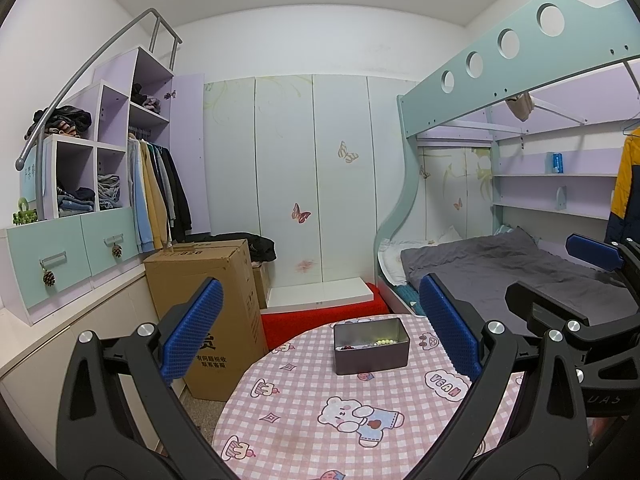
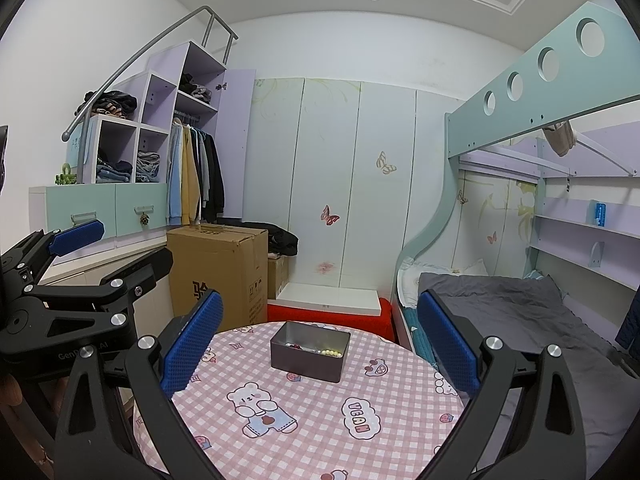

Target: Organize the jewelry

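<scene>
A dark grey metal tin stands open-topped on the far part of a round table with a pink checked cloth. Inside it lie pale beads and small dark red pieces. My left gripper hangs open above the table's near side, nothing between its blue pads. My right gripper is likewise open and empty, short of the tin. Each gripper shows at the edge of the other's view.
A cardboard box stands on the floor left of the table. A bed with grey bedding lies to the right under a bunk frame. A red block sits behind the table, before the wardrobe doors.
</scene>
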### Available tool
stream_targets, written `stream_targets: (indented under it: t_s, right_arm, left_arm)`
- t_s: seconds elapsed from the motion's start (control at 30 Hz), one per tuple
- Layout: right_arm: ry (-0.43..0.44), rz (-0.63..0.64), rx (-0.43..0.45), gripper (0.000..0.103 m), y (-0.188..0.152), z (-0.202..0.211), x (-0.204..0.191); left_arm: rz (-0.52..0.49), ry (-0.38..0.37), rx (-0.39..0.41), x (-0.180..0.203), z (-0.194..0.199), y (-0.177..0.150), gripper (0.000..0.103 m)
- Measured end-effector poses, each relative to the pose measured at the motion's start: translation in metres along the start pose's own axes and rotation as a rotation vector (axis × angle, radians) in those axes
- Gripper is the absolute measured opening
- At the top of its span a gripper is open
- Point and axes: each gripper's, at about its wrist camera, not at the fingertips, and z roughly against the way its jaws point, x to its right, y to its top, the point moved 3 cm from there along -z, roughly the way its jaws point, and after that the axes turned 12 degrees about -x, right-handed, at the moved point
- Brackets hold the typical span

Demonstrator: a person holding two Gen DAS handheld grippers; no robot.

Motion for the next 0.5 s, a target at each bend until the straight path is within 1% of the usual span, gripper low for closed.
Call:
stream_targets:
  t_s: [0.5]
  right_arm:
    - [0.0,-0.009,-0.022,0.094,-0.004,-0.01,0.001]
  left_arm:
    - [-0.008,0.007,-0.016,-0.002,-0.01,-0.005,0.096]
